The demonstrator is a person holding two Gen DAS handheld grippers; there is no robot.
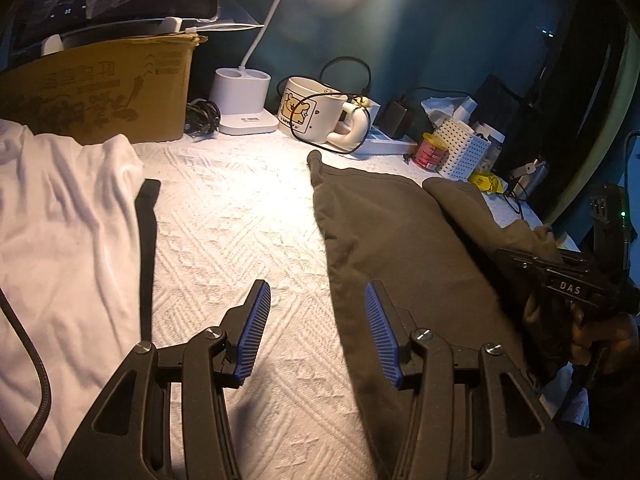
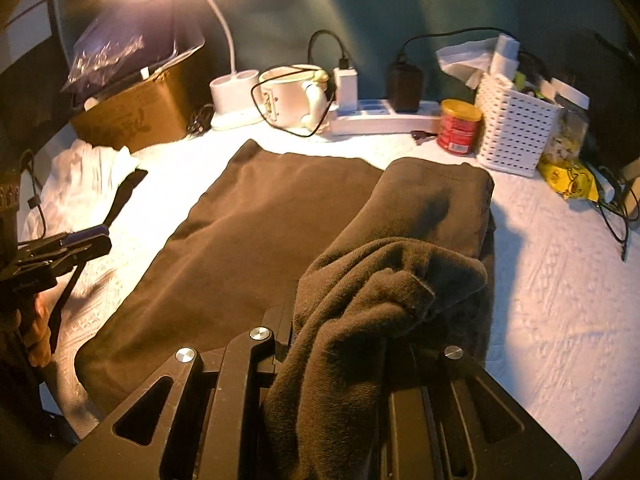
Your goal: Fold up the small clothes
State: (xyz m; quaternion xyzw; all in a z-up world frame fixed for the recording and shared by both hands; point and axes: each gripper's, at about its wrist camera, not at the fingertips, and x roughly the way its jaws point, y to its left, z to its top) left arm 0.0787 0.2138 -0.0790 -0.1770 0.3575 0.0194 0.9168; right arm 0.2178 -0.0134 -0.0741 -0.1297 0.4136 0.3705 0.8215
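Bare bedspread (image 1: 240, 216) between garments; clutter (image 2: 516, 120) behind

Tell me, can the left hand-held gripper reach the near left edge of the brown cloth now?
Probably yes: the left hand-held gripper is open right above the brown cloth edge, with nothing between.

Home desk corner: lit lamp (image 1: 244, 96), mug (image 1: 308, 110), power strip (image 2: 380, 118), cardboard box (image 1: 100, 88) along surface's (image 1: 240, 208) far edge.
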